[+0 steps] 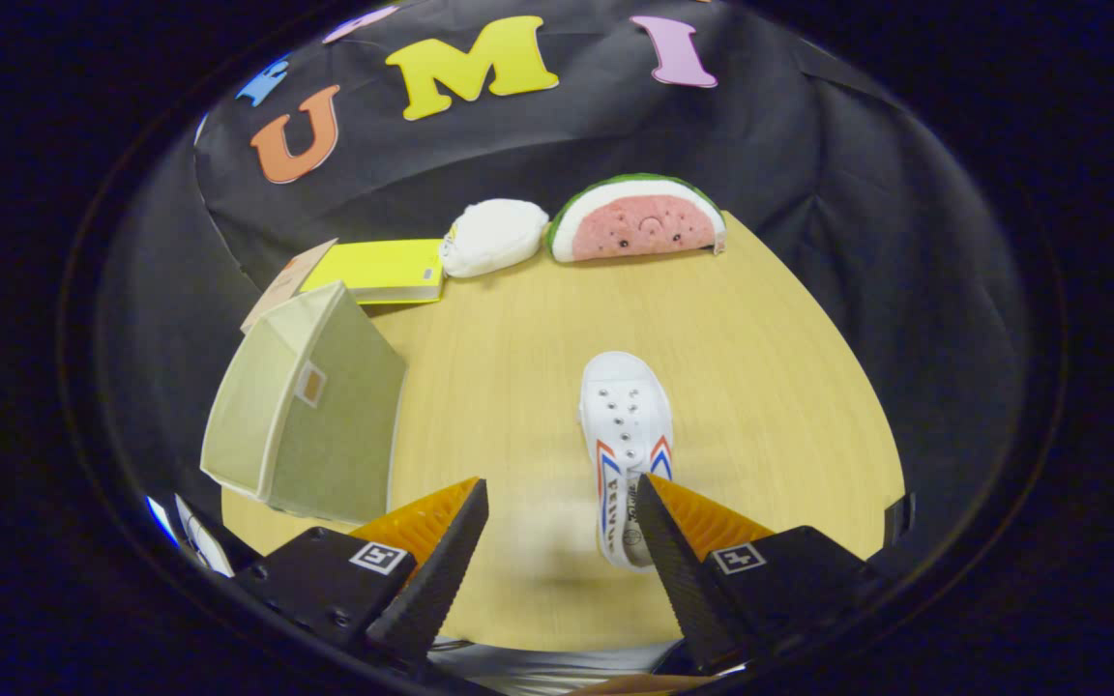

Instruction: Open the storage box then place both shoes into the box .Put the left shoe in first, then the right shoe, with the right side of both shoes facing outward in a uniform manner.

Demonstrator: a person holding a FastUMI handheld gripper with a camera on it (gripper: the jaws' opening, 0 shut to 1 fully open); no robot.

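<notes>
Lying lengthwise, shoe [626, 435] points toe away from open tool [562, 527].

gripper view | rides above the gripper [562, 527], fingers spread | looks down, forward across the desk [518, 387] | toward its far edge, fairly near

Hiding the heel end of the white canvas low-top shoe with red and blue side stripes [627, 449] behind the right black ribbed finger [678, 570] of the orange-and-black two-finger gripper [562, 498], standing wide apart. Blurring the pale wooden tabletop [518, 387] between the fingers. Covering one corner of the yellow flat book [381, 271] behind the pale green fabric storage box [310, 411]. Making the box's opening impossible to tell from here. Leaving the small label on the box too small to read.
</notes>
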